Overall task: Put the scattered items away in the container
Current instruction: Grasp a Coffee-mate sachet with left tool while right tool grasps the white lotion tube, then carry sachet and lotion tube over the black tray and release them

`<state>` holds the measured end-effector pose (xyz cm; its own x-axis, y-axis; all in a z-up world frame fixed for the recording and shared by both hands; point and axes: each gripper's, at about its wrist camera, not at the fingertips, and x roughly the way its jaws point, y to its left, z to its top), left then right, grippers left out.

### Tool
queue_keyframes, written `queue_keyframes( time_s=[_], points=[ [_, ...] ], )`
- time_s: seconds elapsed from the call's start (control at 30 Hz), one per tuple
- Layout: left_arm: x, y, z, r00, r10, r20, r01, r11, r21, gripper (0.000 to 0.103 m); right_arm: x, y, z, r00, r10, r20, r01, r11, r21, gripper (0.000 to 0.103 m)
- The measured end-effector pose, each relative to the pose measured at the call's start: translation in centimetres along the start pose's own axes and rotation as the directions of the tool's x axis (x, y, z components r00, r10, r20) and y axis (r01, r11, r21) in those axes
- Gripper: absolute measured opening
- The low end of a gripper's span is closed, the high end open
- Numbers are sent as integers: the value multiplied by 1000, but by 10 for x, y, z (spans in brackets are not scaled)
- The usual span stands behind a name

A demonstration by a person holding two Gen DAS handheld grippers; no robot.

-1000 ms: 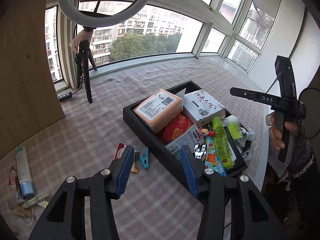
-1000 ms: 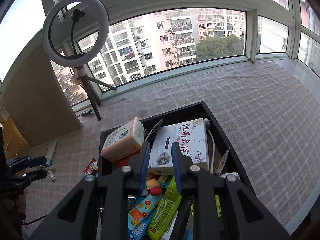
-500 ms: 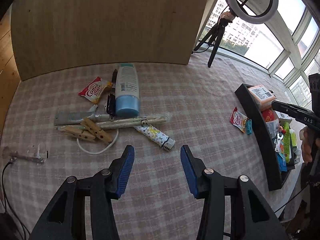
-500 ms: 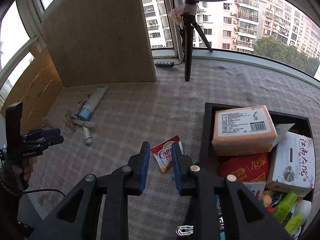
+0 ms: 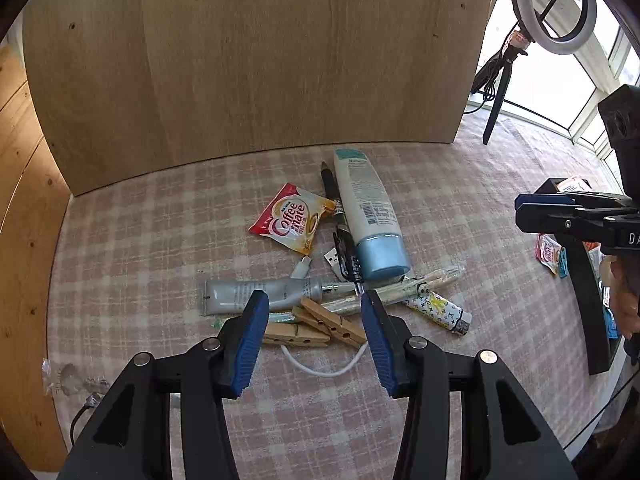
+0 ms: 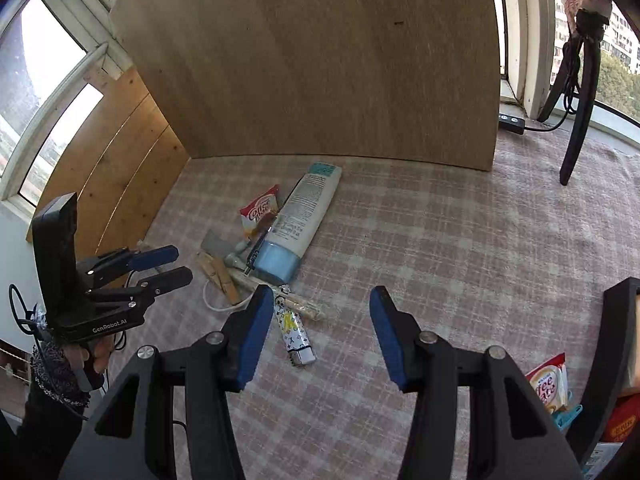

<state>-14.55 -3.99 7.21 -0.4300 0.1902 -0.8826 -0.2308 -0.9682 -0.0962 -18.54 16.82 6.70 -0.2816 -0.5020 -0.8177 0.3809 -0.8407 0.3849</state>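
Observation:
A pile lies on the checked cloth before the wooden board: a white tube with a blue cap (image 5: 368,208) (image 6: 298,220), a Coffee mate sachet (image 5: 292,220), a grey tube (image 5: 256,294), wooden clothespins (image 5: 320,326), a black pen (image 5: 338,216), a white cable (image 5: 324,366) and a patterned lighter (image 5: 438,310) (image 6: 294,334). My left gripper (image 5: 312,304) (image 6: 160,266) hangs open just above the clothespins, holding nothing. My right gripper (image 6: 322,300) (image 5: 536,210) is opening with nothing between its fingers; the lighter lies beside its left finger. The black tray (image 5: 584,280) (image 6: 612,360) stands at the right.
A second sachet (image 6: 550,386) and a blue clip (image 6: 566,416) lie beside the tray. The upright wooden board (image 5: 256,60) closes off the back. A ring-light tripod (image 6: 576,120) and a power strip (image 6: 511,122) stand at the back right. The table edge runs along the left.
Both views have swung from the full tray to the pile by the board. The left gripper has dropped closer over the clothespins. The right jaws have spread wide.

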Motion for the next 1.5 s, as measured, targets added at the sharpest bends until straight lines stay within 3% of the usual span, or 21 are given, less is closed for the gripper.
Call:
queue_keyframes(
  time_s=[0.2,0.47,0.6,0.77,0.87,1.07,1.13,1.2,1.5],
  points=[
    [40,-1,30,999,4,-47,2,992,123,44,65,21,33,997,-43,-72,44,999,17,50],
    [77,4,43,995,-14,-99,29,987,156,37,117,25,54,985,-94,-146,101,994,39,50],
    [83,4,46,994,-31,-102,47,987,155,37,132,26,56,980,-93,-179,102,994,45,55],
    [93,1,46,994,-5,-113,24,986,165,37,135,31,57,980,-100,-171,103,995,9,56],
    [96,-1,48,994,16,-104,3,983,182,38,133,31,55,978,-111,-176,105,994,-44,51],
    [97,-3,48,996,19,-89,-2,982,187,38,123,8,59,975,-138,-174,137,990,-19,48],
    [98,-10,49,996,27,-82,-10,981,195,33,123,8,59,975,-144,-167,142,990,-23,48],
    [97,-17,51,997,7,-77,9,979,203,11,123,12,58,974,-156,-165,150,988,-45,46],
    [70,-13,50,998,-62,-6,63,990,122,3,87,-12,52,993,-72,-96,78,995,57,45]
  ],
)
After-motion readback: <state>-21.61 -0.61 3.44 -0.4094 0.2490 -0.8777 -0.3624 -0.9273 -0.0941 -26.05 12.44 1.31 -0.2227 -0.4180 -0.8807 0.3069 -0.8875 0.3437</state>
